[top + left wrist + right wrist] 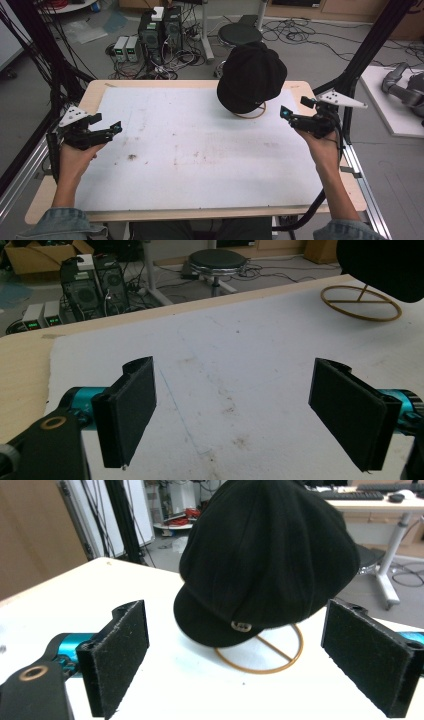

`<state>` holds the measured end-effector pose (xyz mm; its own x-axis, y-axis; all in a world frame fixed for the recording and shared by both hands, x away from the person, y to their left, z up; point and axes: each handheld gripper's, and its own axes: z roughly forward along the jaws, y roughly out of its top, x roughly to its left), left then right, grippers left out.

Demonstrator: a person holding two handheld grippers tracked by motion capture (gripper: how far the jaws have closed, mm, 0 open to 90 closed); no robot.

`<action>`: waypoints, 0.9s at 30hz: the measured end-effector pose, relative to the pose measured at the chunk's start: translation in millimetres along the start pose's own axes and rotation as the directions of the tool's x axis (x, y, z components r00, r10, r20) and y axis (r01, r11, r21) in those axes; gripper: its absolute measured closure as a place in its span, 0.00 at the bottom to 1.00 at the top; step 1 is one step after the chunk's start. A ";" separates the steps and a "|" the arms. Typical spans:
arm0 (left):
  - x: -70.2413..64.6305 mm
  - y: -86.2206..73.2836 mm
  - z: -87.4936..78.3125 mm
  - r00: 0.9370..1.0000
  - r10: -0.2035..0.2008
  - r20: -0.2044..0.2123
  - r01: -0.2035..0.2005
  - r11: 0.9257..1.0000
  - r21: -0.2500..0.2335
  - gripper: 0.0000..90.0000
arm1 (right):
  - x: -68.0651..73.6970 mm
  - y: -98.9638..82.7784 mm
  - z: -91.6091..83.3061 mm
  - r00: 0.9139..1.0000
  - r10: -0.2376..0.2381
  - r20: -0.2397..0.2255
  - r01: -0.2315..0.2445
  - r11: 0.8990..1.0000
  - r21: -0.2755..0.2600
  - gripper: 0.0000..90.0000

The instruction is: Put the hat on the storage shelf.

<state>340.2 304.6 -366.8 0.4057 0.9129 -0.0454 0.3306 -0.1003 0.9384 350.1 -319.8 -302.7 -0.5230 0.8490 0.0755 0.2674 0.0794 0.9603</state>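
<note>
A black cap [251, 76] sits on a thin brass wire stand [256, 114] at the back right of the white mat [200, 150]. My right gripper [292, 114] hovers just right of the stand, open and holding nothing. Its own view looks straight at the cap [267, 555], whose peak faces the camera above the stand's ring [265, 655]. My left gripper [109, 127] is held at the mat's left edge, open and empty. The left gripper view catches the stand's ring [361, 302] and the cap's edge [385, 265] far off at the top right.
The mat covers a wooden table [95, 90] and carries a few brown stains [132, 157]. Black frame posts [370, 45] stand at both sides. Behind the table are a round stool [239, 34], computer boxes [160, 30] and loose cables.
</note>
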 end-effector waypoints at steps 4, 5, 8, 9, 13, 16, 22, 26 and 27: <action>-0.6 -0.2 -0.6 1.000 0.000 -0.001 0.000 1.000 0.000 0.22 | 6.5 -20.2 -7.9 1.000 -0.023 -0.006 0.023 1.000 0.001 0.13; -0.6 -0.2 -0.6 1.000 0.000 -0.001 0.000 1.000 0.000 0.22 | 7.4 -23.1 -9.1 1.000 -0.023 -0.005 0.023 1.000 0.000 0.13; -0.9 -0.3 -1.1 1.000 0.000 0.001 0.000 1.000 -0.002 0.22 | 10.4 -31.2 -11.7 1.000 -0.027 -0.008 0.027 1.000 0.002 0.13; -1.1 -0.4 -1.0 1.000 0.001 -0.001 -0.001 1.000 -0.005 0.22 | 11.1 -33.8 -12.1 0.999 -0.034 -0.006 0.034 0.999 0.000 0.13; -1.4 -0.9 -1.2 1.000 0.003 -0.002 -0.003 1.000 -0.009 0.22 | 12.2 -44.8 -13.8 1.000 -0.022 -0.019 0.021 0.999 -0.026 0.13; -1.5 -0.6 -1.7 1.000 0.006 -0.002 -0.006 1.000 -0.016 0.21 | 11.5 -51.7 -12.7 1.000 -0.022 -0.018 0.022 1.000 -0.013 0.13; -2.6 -0.6 -1.5 1.000 0.009 -0.005 -0.009 1.000 -0.017 0.21 | 8.8 -62.1 -9.4 1.000 -0.014 -0.020 0.014 1.000 -0.009 0.13; -3.4 -0.5 -0.9 1.000 0.013 0.000 -0.013 1.000 -0.012 0.21 | 8.5 -64.7 -7.2 1.000 -0.006 -0.023 0.006 1.000 -0.002 0.13; -3.3 -0.4 -0.8 1.000 0.015 0.001 -0.015 1.000 -0.012 0.21 | 8.3 -64.6 -6.9 1.000 -0.009 -0.022 0.009 1.000 -0.002 0.13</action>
<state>338.0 301.9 -366.8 0.4112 0.9110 -0.0319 0.3141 -0.1087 0.9431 322.9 -321.4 -362.3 -0.5432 0.8365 0.0726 0.2607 0.0858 0.9616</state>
